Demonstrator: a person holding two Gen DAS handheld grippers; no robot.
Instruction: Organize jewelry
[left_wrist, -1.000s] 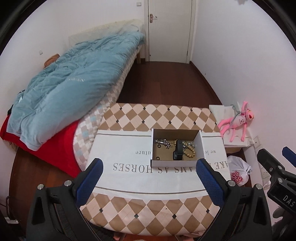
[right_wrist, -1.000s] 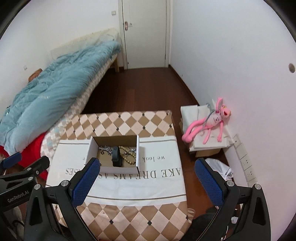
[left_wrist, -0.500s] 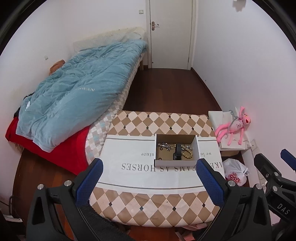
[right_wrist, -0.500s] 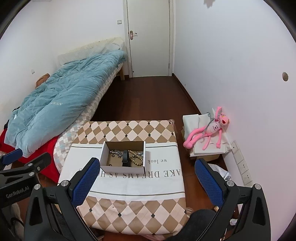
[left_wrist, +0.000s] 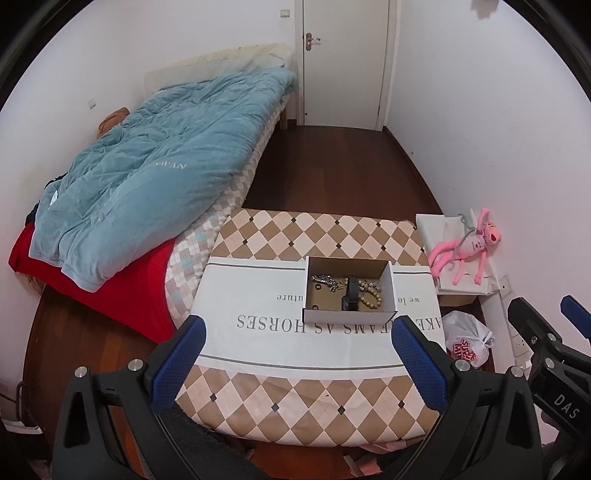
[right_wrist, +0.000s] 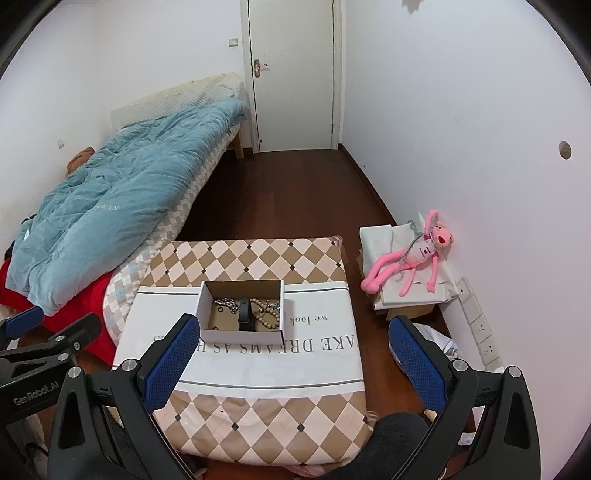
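Right now the jewelry sits all together in the small open cardboard box (left_wrist: 349, 293) that rests on the white printed cloth (left_wrist: 258, 332) over the checkered table (left_wrist: 295, 229): I can make out a silvery chain (left_wrist: 325, 281) toward the box's left, a dark band-like piece (left_wrist: 350, 293) in the middle that may be a watch or tracker, and a string of tan beads (left_wrist: 371, 297) on the right, the three touching or overlapping so I cannot tell where one ends. Nothing lies on the cloth outside the box. My left gripper (left_wrist: 297, 363) hangs well above and short of the box with its blue fingers spread wide and nothing between them; my right gripper (right_wrist: 291, 363) is likewise wide apart and empty, with the box ahead and to its left. I judge the sorting itself has not begun and I am at the approach stage. The next move, as I see it, calls for bringing one gripper down over the box, choosing a single piece, probably the dark band since it stands clear on top, and closing narrowly so the chain and beads are not dragged along. Beyond the table are the bed with its blue quilt (left_wrist: 155, 184) and a pink plush toy (left_wrist: 465, 251) by the wall.
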